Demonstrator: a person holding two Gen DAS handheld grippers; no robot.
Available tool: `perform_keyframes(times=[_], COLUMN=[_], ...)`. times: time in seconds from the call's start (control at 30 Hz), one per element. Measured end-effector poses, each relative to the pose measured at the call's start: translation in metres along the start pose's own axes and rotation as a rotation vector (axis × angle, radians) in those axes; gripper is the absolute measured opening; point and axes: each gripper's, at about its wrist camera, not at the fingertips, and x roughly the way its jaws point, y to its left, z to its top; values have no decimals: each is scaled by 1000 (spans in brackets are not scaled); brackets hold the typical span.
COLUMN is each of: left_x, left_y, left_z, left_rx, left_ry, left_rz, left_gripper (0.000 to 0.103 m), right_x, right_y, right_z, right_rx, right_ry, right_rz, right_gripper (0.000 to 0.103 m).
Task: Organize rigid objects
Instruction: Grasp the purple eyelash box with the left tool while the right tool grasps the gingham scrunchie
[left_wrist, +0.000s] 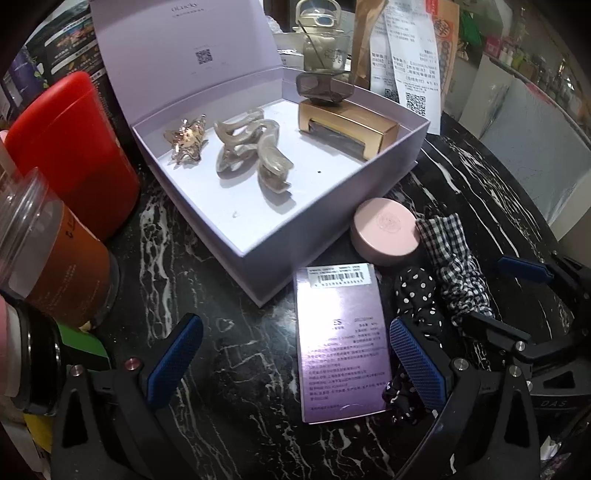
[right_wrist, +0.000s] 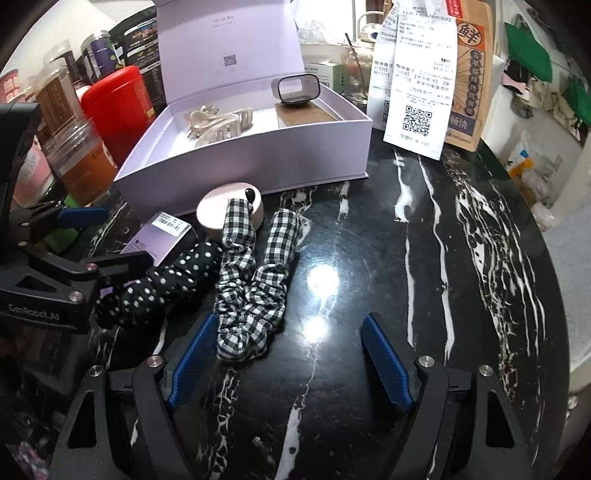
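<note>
**Both grippers spread wide over a marble top, nothing gripped**

Blue pads of the left gripper (left_wrist: 295, 354) stand far apart, and the purple carton (left_wrist: 341, 343) lies flat between them on the black marble table (left_wrist: 229, 354), nearer the right-hand pad, with neither pad pressing it. Just outside that pad lies a polka-dot scrunchie (left_wrist: 415, 295). Ahead of the jaws a round pink case (left_wrist: 386, 230) rests beside the open lilac box (left_wrist: 288, 218), which holds a small amber hair clip (left_wrist: 186, 140), a large pale claw clip (left_wrist: 251, 147) and a gold box (left_wrist: 349, 127).

The right gripper (right_wrist: 290, 356) is likewise released, its jaws empty over bare marble. A checked scrunchie (right_wrist: 255, 280) lies just ahead of its left-hand pad, seemingly touching it. Beyond, the pink case and lilac box sit ahead and left of the jaws.
</note>
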Motion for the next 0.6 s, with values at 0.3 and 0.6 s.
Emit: perform_keyframes(times=[0.3,0.6], left_x=[9,7], left_y=[4,-7], left_z=[-6,-12], left_rx=[-43,14], left_ry=[30,9], left_rz=[-17,-13], left_gripper=[98,78], right_x=[7,14], right_y=[7,14], right_z=[7,15], right_rx=[4,-34], right_ry=[-20,-42], right_rz=[50,29], right_gripper=[79,54])
